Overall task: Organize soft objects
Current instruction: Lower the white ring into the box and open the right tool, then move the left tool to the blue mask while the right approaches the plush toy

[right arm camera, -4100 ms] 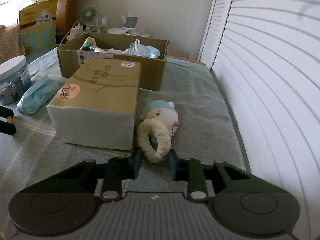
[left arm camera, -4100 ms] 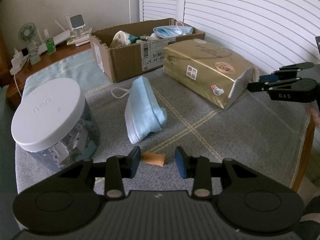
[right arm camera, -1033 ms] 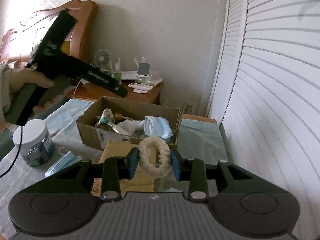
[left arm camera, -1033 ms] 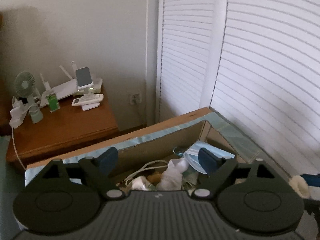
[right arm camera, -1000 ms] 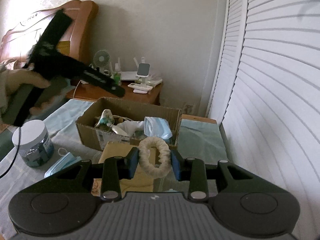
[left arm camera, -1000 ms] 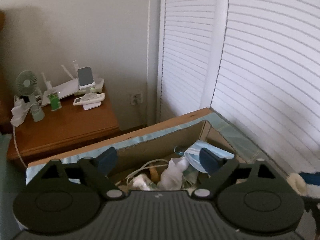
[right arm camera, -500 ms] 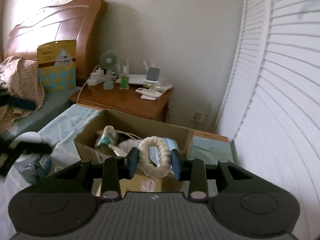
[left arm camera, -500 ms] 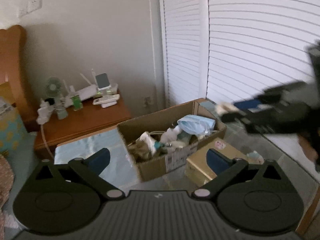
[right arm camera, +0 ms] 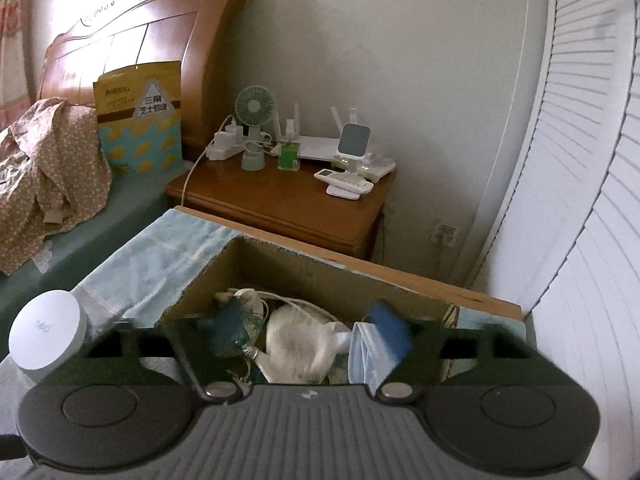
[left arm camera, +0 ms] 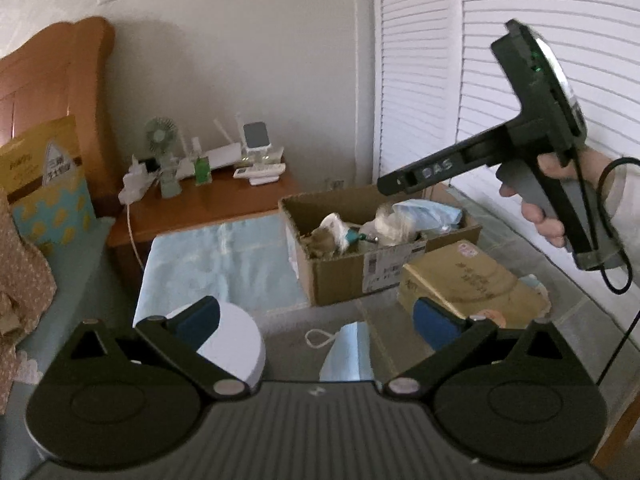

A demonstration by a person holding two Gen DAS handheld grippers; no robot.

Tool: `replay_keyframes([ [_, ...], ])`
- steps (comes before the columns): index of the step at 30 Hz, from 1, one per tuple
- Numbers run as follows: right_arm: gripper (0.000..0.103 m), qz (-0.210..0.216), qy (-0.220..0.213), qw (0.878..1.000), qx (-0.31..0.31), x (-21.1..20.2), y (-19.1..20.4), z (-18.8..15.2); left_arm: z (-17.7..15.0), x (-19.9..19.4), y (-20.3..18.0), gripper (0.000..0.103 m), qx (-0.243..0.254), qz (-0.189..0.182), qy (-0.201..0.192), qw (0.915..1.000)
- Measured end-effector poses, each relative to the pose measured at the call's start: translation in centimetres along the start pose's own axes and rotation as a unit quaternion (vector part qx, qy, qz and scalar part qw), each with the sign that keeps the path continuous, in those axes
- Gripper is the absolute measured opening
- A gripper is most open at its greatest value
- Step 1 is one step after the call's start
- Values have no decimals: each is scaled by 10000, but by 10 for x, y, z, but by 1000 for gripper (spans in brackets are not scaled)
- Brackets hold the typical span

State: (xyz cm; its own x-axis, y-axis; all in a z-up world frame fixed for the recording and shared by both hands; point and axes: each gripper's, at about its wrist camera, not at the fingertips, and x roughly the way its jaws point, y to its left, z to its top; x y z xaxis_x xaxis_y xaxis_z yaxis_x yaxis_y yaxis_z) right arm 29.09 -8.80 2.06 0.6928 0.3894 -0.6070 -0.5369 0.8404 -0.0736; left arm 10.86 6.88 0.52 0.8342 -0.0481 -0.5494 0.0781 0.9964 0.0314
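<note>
Plush ring point(right arm camera: 298, 344), cream and fluffy, lies inside the cardboard box point(right arm camera: 320, 276) among the other soft things, touching a folded blue face mask point(right arm camera: 362, 356) on its right. It shows only as a bunched lump, so neither the way its long axis runs nor the way its opening faces can be told.

The right gripper point(right arm camera: 308, 332) hangs over the open box, pointing down into it. Its jaws have just been opening and stand apart, blurred; the pads press on nothing, and the ring sits loose below them. In the left wrist view, a hand point(left arm camera: 556, 200) holds this gripper above the box's right end.

The box stands at the far edge of the cloth-covered table point(left arm camera: 592, 328), near its far right corner. A gold tissue pack point(left arm camera: 468, 280) lies just in front of it.

The left gripper point(left arm camera: 316, 320) is spread wide and empty, above the near part of the table. A second blue mask point(left arm camera: 346, 350) lies on the cloth beneath it, long axis running away towards the box, ear loop to its left. A white-lidded jar point(left arm camera: 236, 344) stands upright by the left edge.
</note>
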Motion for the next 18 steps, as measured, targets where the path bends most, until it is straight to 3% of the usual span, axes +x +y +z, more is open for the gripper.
replay_keyframes([
  [3, 103, 53, -71, 10000, -27, -4, 0, -1, -3, 1, 1, 102, -23, 34, 39, 10000],
  [18, 103, -182, -222, 9996, 77, -64, 2, -29, -10, -6, -6, 102, -115, -95, 22, 9999],
])
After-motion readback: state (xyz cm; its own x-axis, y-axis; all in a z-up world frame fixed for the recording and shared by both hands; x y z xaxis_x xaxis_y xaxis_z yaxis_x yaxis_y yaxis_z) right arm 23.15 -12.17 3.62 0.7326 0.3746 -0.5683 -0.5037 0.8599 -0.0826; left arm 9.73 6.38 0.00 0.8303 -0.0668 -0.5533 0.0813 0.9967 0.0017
